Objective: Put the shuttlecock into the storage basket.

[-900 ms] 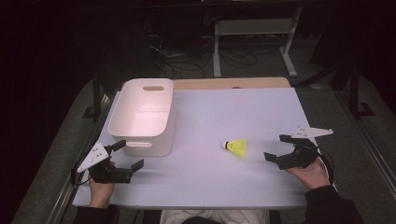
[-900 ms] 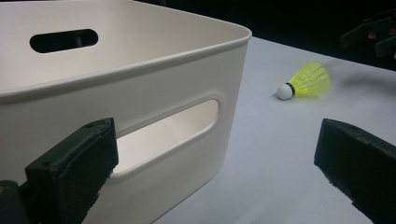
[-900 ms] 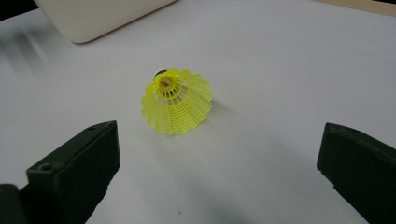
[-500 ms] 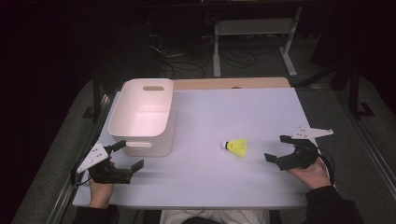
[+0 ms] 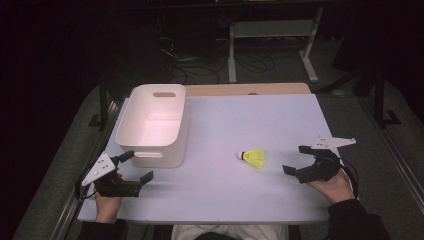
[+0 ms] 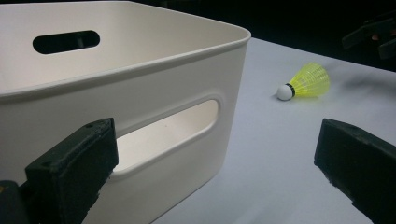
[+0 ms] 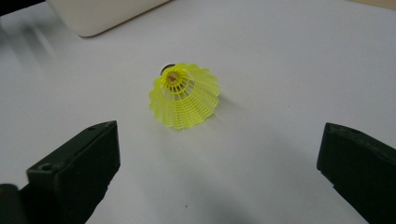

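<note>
Lying on its side on the white tabletop (image 5: 225, 130): yellow plastic mesh shuttlecock with white cork nose (image 5: 253, 157), between white plastic handled bin (image 5: 155, 125) and right gripper (image 5: 296, 160), jaws wide, empty; left gripper (image 5: 137, 166) likewise wide, beside the bin

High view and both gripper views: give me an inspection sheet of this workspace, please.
Surface: white table top, clean.
Job's things: yellow shuttlecock lying on its side, cork toward the white bin; bin holds nothing.
Clutter: nothing seen.
Grippers: left gripper open beside the bin's near wall; right gripper open, aimed at the shuttlecock, apart from it.
Cables: black cable trailing from right gripper.
Surroundings: dark floor, metal stand, loose floor wires.
</note>
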Tool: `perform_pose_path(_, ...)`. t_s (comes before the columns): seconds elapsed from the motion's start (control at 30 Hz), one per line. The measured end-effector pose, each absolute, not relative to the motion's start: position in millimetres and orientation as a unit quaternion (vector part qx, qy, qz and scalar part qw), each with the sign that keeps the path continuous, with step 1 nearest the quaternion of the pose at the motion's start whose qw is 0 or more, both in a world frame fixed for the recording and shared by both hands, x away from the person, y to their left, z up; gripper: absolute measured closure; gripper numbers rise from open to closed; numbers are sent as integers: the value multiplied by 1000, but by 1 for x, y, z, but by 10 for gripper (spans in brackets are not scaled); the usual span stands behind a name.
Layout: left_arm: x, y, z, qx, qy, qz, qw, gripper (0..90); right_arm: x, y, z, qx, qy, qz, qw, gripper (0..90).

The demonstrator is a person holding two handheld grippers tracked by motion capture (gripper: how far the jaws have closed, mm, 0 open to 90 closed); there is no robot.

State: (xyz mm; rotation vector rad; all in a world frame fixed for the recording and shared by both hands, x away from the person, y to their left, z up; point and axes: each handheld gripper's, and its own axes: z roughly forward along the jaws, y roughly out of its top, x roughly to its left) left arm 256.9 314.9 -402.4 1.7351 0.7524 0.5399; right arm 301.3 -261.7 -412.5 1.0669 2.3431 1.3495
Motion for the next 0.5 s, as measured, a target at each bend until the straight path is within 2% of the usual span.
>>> perform_pose_path(0.5, 255, 315, -403, 734, 321, 230, 552, 0, 307, -260, -404, 359, 808, 452, 115, 0)
